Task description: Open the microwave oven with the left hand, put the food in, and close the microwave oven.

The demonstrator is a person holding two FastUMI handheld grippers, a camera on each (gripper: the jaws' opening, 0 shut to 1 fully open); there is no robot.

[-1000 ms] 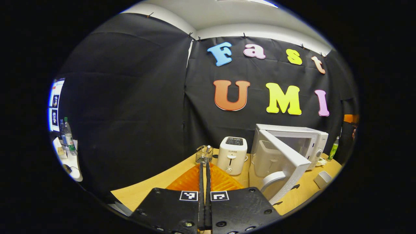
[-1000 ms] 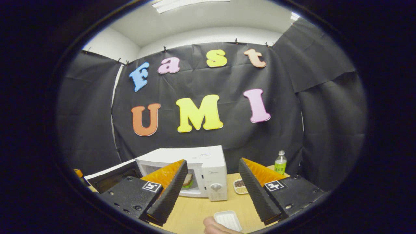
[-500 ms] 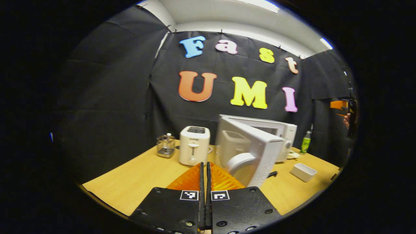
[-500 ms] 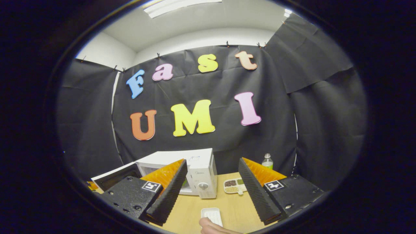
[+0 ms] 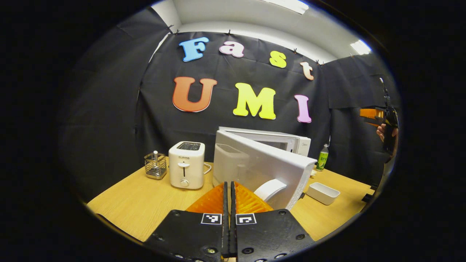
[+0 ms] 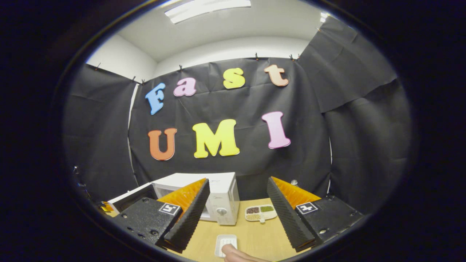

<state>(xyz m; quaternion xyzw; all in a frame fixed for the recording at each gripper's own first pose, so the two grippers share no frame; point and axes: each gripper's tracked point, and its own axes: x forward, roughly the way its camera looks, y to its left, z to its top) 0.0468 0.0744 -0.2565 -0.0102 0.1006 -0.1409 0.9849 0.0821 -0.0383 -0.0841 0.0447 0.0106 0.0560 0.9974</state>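
**Door half shut, closing push left to do**

The microwave sits at the back of the table, its door swung partway out; I'd judge only closing remains. Whether the food is inside, I cannot tell. The left gripper, fingers pressed together and holding nothing, points at the door handle. The right gripper hangs wide apart, empty, above the small white tray.

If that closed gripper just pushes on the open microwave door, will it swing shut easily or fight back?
The microwave door stands partly open, so a push would probably swing it on its hinge. It looks like a stiff panel, unlikely to flex. The left gripper is shut; its narrow tip might slip along the smooth face near the handle.
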